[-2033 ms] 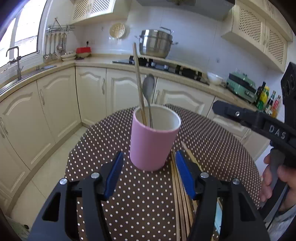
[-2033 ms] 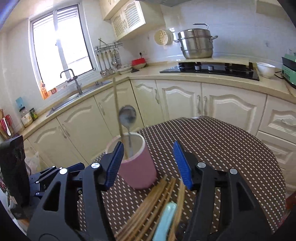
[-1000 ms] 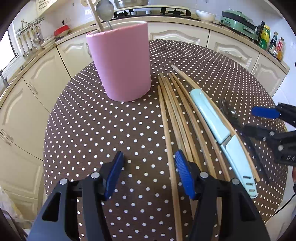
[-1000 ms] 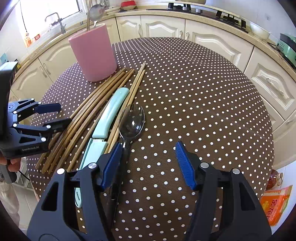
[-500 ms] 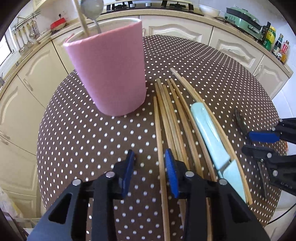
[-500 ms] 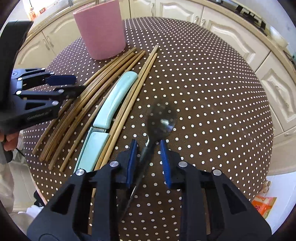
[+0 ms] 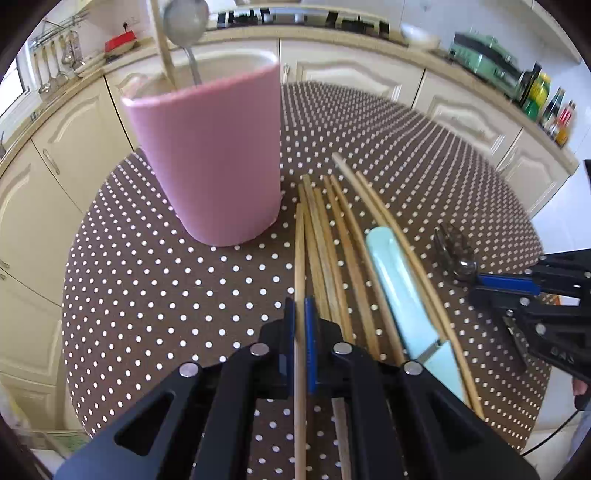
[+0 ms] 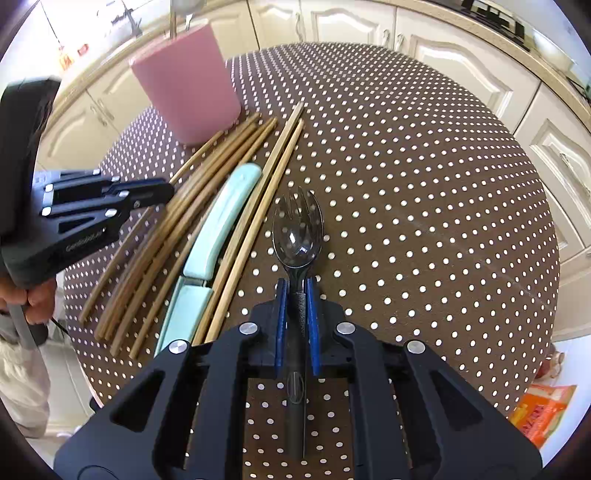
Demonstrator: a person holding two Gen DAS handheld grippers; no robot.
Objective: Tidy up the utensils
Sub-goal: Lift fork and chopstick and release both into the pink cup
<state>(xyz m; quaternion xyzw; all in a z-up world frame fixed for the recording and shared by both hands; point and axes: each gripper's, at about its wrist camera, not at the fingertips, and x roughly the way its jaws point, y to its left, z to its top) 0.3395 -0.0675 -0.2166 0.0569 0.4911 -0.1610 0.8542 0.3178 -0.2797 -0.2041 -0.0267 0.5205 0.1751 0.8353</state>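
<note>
My left gripper [image 7: 300, 314] is shut on the leftmost wooden chopstick [image 7: 300, 254], which lies on the dotted table [image 8: 424, 184]. Several more chopsticks [image 7: 332, 240] and a pale green knife [image 7: 399, 288] lie to its right. Just beyond stands the pink cup [image 7: 210, 158], holding a metal spoon [image 7: 184, 18] and a wooden stick. My right gripper [image 8: 295, 291] is closing, its blue pads pressed against the handle of the black spork [image 8: 298, 232], whose head lies on the table ahead. The left gripper [image 8: 168, 192] also shows at the left of the right wrist view.
The round table's edge runs close behind both grippers. Cream kitchen cabinets [image 7: 369, 74] ring the table, with bottles [image 7: 554, 110] on the counter. An orange packet [image 8: 539, 410] lies on the floor at the right. A person's hand [image 8: 37, 299] holds the left gripper's grip.
Both grippers went from open to closed. The left one slid forward and shut on the leftmost chopstick. The right one moved over the spork's handle and closed on it.
</note>
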